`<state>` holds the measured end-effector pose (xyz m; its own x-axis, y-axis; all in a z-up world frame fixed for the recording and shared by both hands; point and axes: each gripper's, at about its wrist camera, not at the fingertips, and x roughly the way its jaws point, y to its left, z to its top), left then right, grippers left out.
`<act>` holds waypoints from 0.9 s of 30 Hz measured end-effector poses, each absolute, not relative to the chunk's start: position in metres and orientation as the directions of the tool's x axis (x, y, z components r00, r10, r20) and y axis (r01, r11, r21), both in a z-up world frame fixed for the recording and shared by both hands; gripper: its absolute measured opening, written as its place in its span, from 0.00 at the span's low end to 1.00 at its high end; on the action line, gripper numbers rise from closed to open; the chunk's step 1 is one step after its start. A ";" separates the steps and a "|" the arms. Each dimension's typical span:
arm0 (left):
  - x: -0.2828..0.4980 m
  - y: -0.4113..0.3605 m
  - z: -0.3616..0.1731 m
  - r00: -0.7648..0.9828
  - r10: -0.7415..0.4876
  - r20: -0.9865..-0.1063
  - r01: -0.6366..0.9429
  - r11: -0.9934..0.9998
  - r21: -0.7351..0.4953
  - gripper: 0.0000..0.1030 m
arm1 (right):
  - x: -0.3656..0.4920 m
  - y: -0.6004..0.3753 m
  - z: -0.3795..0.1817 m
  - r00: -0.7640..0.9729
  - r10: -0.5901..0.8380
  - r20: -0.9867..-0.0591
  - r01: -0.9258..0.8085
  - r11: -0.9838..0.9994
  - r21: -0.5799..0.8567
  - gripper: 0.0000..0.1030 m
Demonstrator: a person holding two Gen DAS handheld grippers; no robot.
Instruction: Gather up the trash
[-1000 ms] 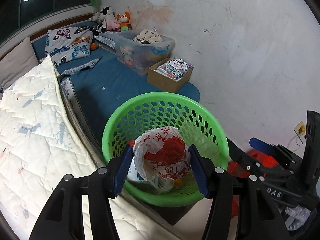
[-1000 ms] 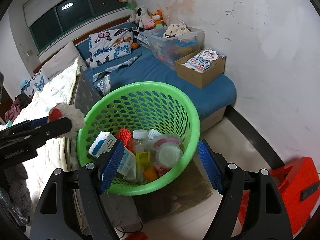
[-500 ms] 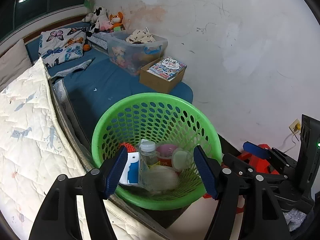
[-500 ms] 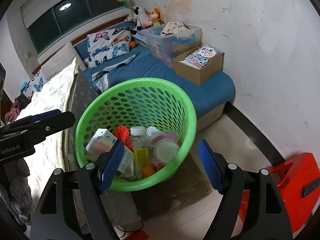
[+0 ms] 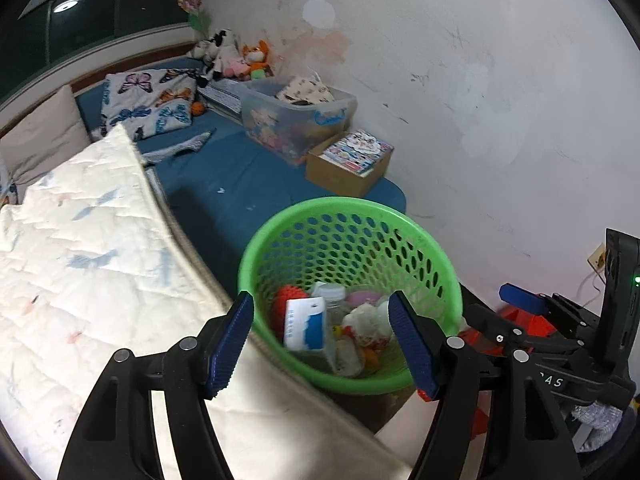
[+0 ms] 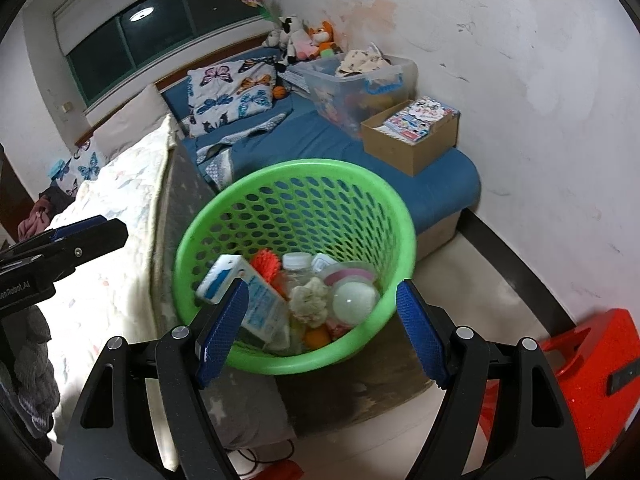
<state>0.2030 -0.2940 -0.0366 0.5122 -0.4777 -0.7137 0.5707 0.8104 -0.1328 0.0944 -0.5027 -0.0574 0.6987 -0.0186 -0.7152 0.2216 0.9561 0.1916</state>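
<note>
Both grippers' jaws gape empty; crumpled bag [image 6: 310, 300] (formerly held) now lies in basket [image 6: 360, 172].

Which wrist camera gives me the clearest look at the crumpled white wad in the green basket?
The right wrist view: the crumpled white wad sits unobstructed among the trash in the green basket, seen from above. In the left wrist view the wad is smaller, blurrier and close to that gripper's finger.

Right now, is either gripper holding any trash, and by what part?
Nothing is held. The left gripper and right gripper are both open and empty above the green basket; the crumpled wad lies inside it.
</note>
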 end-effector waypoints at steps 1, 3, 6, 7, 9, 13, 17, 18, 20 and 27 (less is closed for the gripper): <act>0.204 -0.288 -0.035 0.516 -0.476 -0.712 0.563 0.815 -0.137 0.66 | 0.095 -0.498 -0.056 0.702 -0.010 -0.713 0.211 0.958 0.194 0.74; 0.201 -0.272 -0.032 0.527 -0.474 -0.706 0.544 0.826 -0.149 0.66 | 0.097 -0.488 -0.053 0.704 0.008 -0.710 0.188 0.962 0.196 0.74; 0.196 -0.248 -0.027 0.560 -0.449 -0.696 0.508 0.850 -0.140 0.69 | 0.096 -0.470 -0.048 0.714 0.036 -0.700 0.151 0.967 0.204 0.75; 0.194 -0.238 -0.025 0.570 -0.441 -0.693 0.495 0.858 -0.139 0.69 | 0.094 -0.465 -0.047 0.716 0.042 -0.696 0.142 0.969 0.204 0.76; 0.192 -0.223 -0.021 0.591 -0.424 -0.687 0.472 0.872 -0.132 0.70 | 0.094 -0.453 -0.044 0.719 0.059 -0.693 0.120 0.971 0.207 0.76; 0.182 -0.187 -0.017 0.630 -0.382 -0.677 0.414 0.902 -0.124 0.71 | 0.094 -0.427 -0.037 0.723 0.093 -0.685 0.068 0.977 0.204 0.77; 0.173 -0.149 -0.016 0.649 -0.349 -0.676 0.350 0.926 -0.143 0.73 | 0.095 -0.401 -0.031 0.726 0.132 -0.675 0.011 0.979 0.204 0.78; 0.171 -0.138 -0.015 0.652 -0.344 -0.675 0.332 0.931 -0.154 0.74 | 0.095 -0.394 -0.030 0.726 0.142 -0.673 -0.003 0.979 0.204 0.78; 0.166 -0.121 -0.014 0.668 -0.317 -0.674 0.300 0.943 -0.146 0.75 | 0.096 -0.384 -0.028 0.727 0.155 -0.669 -0.022 0.979 0.203 0.79; 0.143 -0.060 -0.006 0.720 -0.238 -0.652 0.200 0.971 -0.133 0.80 | 0.098 -0.344 -0.022 0.722 0.203 -0.662 -0.095 0.976 0.196 0.81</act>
